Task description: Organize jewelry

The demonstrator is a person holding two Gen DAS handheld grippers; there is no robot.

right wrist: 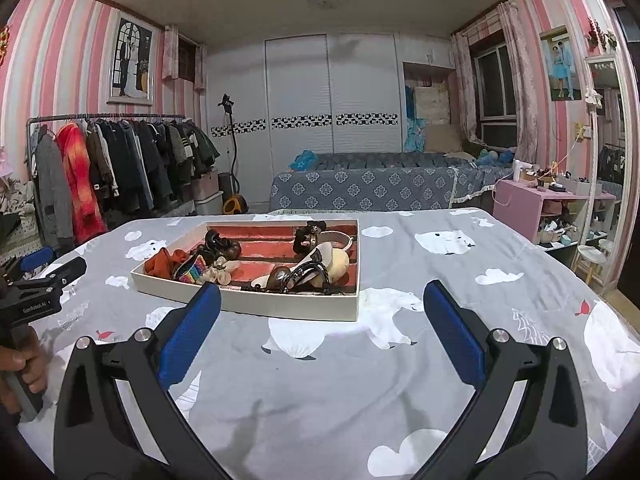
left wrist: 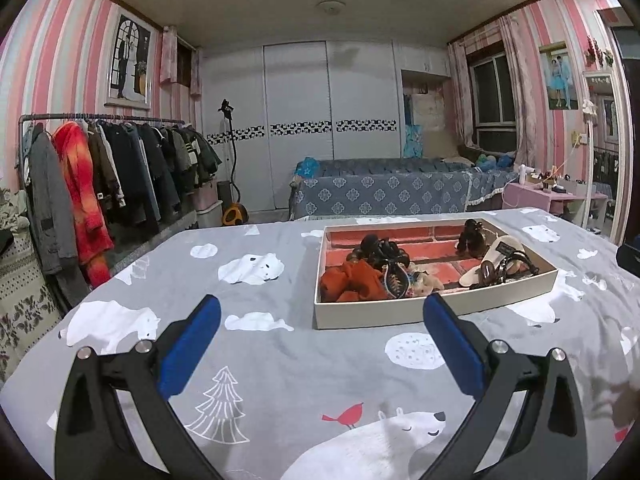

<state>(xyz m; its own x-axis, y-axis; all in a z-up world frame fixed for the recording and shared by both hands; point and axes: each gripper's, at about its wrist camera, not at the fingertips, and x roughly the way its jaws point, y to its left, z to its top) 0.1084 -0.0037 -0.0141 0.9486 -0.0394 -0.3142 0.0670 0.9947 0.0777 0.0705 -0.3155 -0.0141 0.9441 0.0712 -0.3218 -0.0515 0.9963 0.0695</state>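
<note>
Where seen: grey polar-bear-print bedsheet [right wrist: 320,360] carries shallow white cardboard tray [right wrist: 256,304].
Behind tray: clothes rack [right wrist: 108,120].
Lettering: "GenRobot AI", left gripper [right wrist: 52,268].
Jaws: left gripper, right gripper [right wrist: 320,320] both spread, empty.

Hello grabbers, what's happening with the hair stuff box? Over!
Left gripper open, empty, above the bedsheet. Right gripper open, empty. Tray of hair accessories ahead, untouched. Nothing in the way.
</note>
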